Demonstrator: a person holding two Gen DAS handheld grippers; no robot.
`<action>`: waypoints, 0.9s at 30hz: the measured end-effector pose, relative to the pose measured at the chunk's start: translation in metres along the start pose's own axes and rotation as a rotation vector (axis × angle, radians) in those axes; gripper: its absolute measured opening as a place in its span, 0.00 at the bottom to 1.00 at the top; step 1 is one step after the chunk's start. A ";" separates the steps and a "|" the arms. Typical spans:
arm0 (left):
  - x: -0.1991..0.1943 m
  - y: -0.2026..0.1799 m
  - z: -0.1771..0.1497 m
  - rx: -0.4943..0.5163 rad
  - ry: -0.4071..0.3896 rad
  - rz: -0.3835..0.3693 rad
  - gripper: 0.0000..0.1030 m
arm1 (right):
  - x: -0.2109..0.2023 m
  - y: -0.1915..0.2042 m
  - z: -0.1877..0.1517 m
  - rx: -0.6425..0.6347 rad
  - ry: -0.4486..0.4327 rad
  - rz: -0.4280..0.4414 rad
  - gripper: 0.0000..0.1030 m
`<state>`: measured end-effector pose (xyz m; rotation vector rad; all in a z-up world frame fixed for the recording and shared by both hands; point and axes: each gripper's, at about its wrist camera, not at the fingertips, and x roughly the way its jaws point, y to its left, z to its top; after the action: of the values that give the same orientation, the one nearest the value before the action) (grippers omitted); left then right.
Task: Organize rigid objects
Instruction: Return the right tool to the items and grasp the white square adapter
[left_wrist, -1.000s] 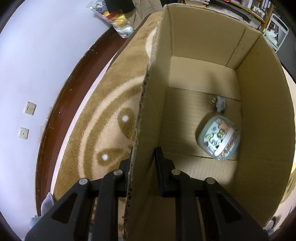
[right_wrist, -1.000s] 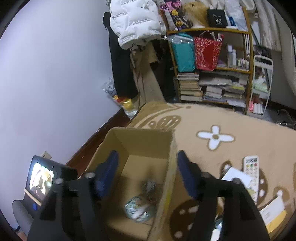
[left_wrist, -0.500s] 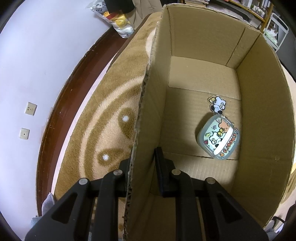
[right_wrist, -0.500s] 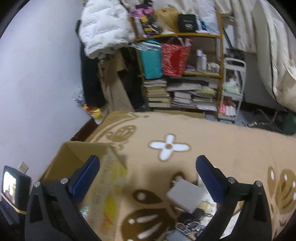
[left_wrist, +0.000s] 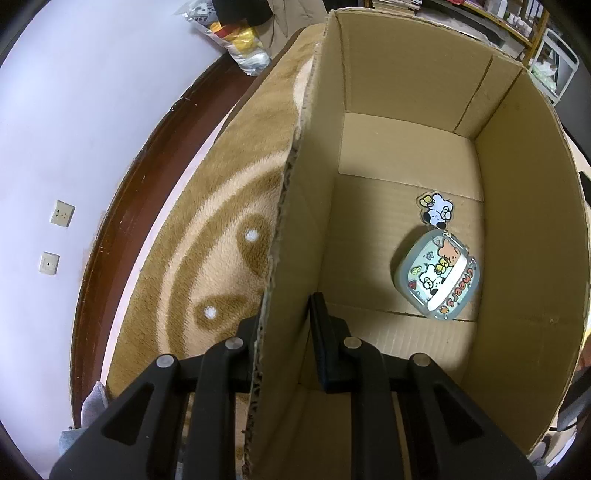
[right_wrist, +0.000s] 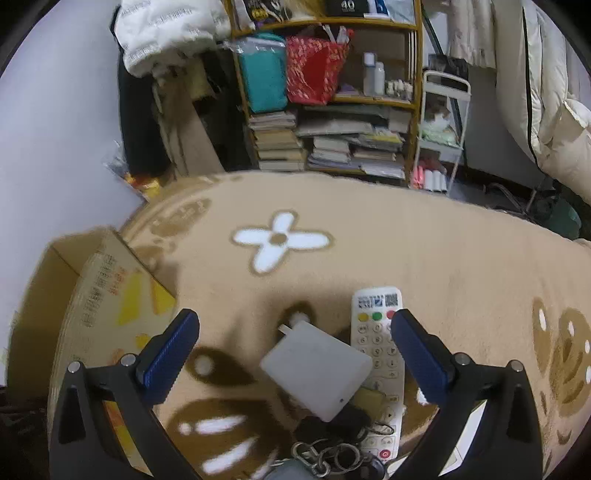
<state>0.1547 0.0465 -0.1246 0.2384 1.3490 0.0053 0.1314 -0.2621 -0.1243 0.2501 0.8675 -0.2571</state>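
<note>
Left tongs (left_wrist: 286, 325) astride cardboard box (left_wrist: 295, 229) wall (cartoon case (left_wrist: 437, 277) inside).

Keyring (right_wrist: 325, 456) cut by bottom edge; remote (right_wrist: 376, 354) partly covered.

Open carpet beyond the charger, clutter nearer

Past the white charger (right_wrist: 316, 373) the carpet (right_wrist: 424, 251) lies bare up to the bookshelf (right_wrist: 328, 110); remote (right_wrist: 376, 343) and keys (right_wrist: 325, 456) crowd beside it.

- Left wrist: looks steeply down, close over cardboard box (left_wrist: 388, 229) wall.
- Right wrist: higher up, faces across rug (right_wrist: 424, 251) toward bookshelf (right_wrist: 332, 92).
- Shared: box, rug.
</note>
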 end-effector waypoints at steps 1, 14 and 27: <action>0.000 0.001 0.000 0.002 -0.001 0.001 0.18 | 0.004 -0.002 -0.001 0.009 0.013 0.000 1.00; 0.003 0.007 0.004 0.004 0.004 0.002 0.18 | 0.027 0.000 -0.028 -0.053 0.109 -0.073 0.85; 0.004 0.000 0.000 0.007 0.002 0.007 0.18 | 0.028 0.011 -0.034 -0.110 0.104 -0.121 0.82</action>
<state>0.1558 0.0473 -0.1279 0.2492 1.3501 0.0072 0.1281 -0.2448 -0.1661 0.1095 0.9982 -0.3107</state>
